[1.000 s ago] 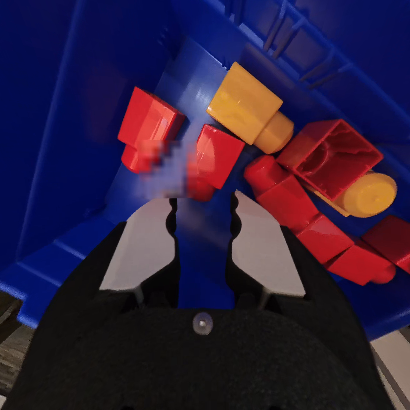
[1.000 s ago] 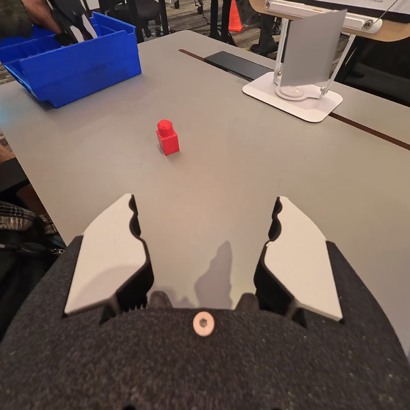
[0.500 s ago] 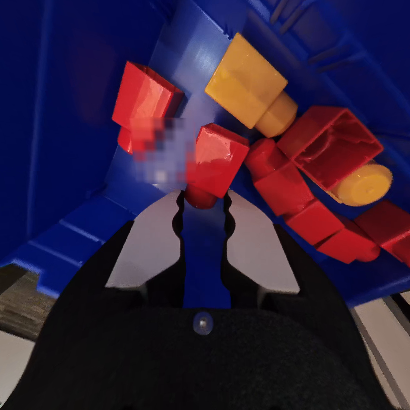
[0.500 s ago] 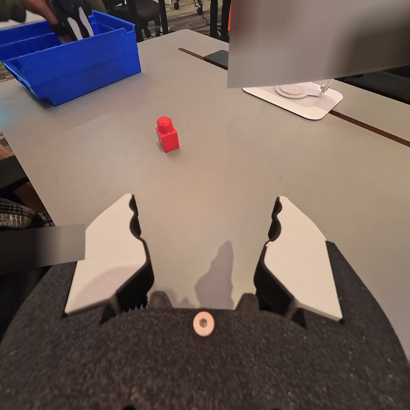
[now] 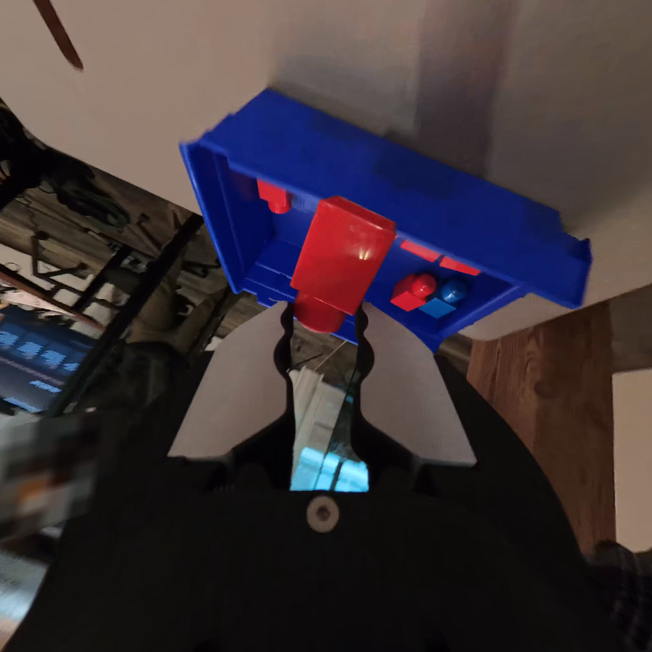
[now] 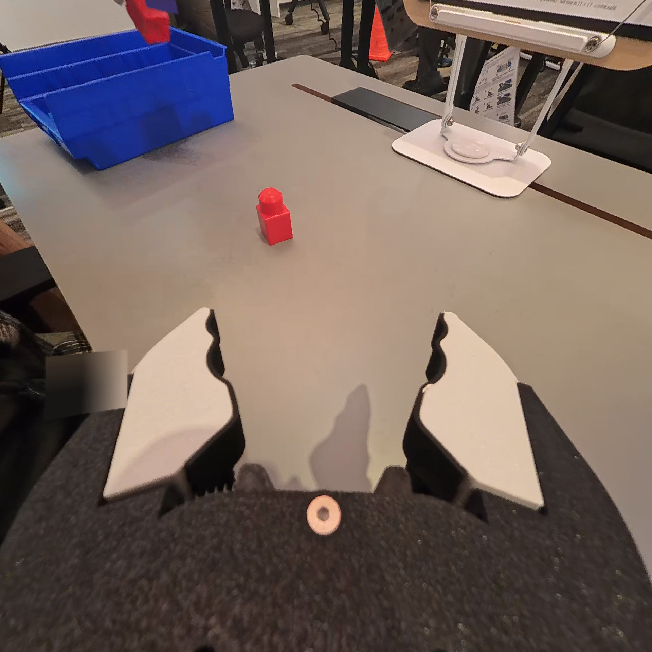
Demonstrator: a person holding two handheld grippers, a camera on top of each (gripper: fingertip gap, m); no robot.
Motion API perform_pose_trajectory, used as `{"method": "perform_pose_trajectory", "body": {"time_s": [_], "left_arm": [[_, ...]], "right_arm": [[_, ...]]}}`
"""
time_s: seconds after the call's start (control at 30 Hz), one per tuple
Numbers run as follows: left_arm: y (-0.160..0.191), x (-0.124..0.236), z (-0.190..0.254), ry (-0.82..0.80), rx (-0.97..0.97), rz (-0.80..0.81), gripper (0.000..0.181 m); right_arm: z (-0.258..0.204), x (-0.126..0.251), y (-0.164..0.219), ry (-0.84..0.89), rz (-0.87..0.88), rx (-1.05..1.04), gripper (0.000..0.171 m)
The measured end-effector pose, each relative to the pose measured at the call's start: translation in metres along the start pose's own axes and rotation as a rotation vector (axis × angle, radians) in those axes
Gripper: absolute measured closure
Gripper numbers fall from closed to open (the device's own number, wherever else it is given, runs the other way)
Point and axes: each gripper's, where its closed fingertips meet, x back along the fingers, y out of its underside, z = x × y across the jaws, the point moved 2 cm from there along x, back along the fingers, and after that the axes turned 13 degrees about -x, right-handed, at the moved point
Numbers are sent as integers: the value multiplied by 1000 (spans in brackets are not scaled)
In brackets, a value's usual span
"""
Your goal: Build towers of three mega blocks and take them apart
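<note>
My left gripper (image 5: 323, 312) is shut on the stud of a red block (image 5: 340, 255) and holds it in the air above the blue bin (image 5: 405, 183). The same block (image 6: 150, 19) shows above the bin (image 6: 141, 109) in the right wrist view. In the bin lie more red blocks (image 5: 412, 291) and a blue block (image 5: 446, 298). My right gripper (image 6: 326, 338) is open and empty, low over the grey table (image 6: 388, 264). A single red block (image 6: 274, 217) stands upright on the table ahead of it.
A white stand with a flat base (image 6: 472, 160) sits at the right rear of the table, next to a black phone (image 6: 381, 107). The bin is at the table's left rear corner. Chairs and an orange cone (image 6: 379, 35) stand beyond the table.
My left gripper closed on the red block's stud and lifted it up out of the bin. My right gripper has stayed in place and open.
</note>
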Motion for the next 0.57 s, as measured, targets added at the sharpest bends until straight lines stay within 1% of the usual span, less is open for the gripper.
{"method": "perform_pose_trajectory", "body": {"time_s": [0.13,0.3,0.43,0.57], "left_arm": [[-63,23,12,16,-190,-172,148],[-134,31,25,38,-357,-331,148],[-177,34,24,2,-412,-367,148],[-201,34,28,20,-450,-340,148]], "right_arm": [[0,9,0,11,7,3,58],[3,25,0,41,24,6,58],[5,36,-1,63,33,15,58],[7,45,-1,80,37,20,58]]}}
